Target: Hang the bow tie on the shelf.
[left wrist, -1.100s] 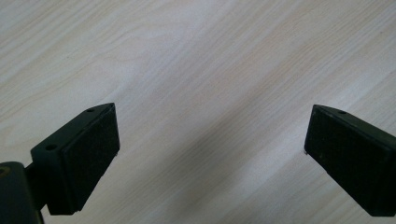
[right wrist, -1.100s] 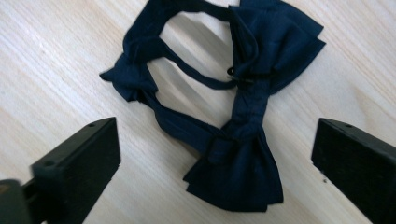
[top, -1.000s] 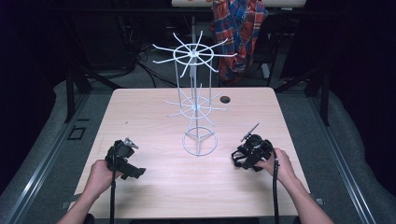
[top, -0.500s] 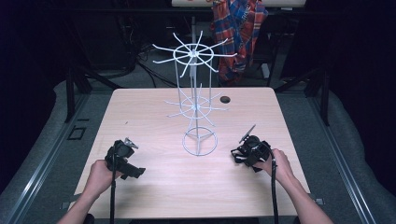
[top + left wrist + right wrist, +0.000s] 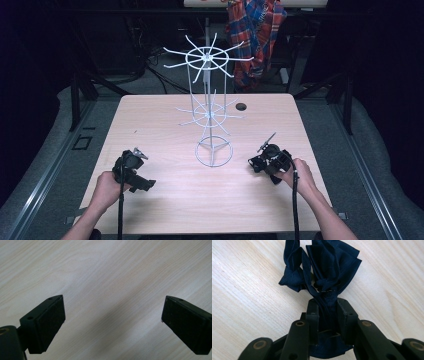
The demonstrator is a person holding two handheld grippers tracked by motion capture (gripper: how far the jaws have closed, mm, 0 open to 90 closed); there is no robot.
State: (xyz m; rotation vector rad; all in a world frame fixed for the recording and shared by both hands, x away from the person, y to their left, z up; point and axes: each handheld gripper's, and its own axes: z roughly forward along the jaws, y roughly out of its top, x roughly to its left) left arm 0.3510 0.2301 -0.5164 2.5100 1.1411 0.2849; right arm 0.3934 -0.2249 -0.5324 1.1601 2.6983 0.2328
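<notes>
cloth (image 5: 324, 270): dark blue, bunched, on the bench (image 5: 165, 125) at its right front
right gripper (image 5: 328, 311): fingers have just closed, pinching the cloth
left gripper (image 5: 112, 322): fingers wide, nothing between
risk: thin bunched grip may slip; loose folds could snag the wire rack (image 5: 210, 115)
room: pale wood bench, dark surround, plaid shirt (image 5: 255, 35) behind

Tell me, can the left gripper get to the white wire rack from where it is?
Probably yes. The left gripper is open and holds nothing, and only bare table lies between it and the white wire rack.
</notes>
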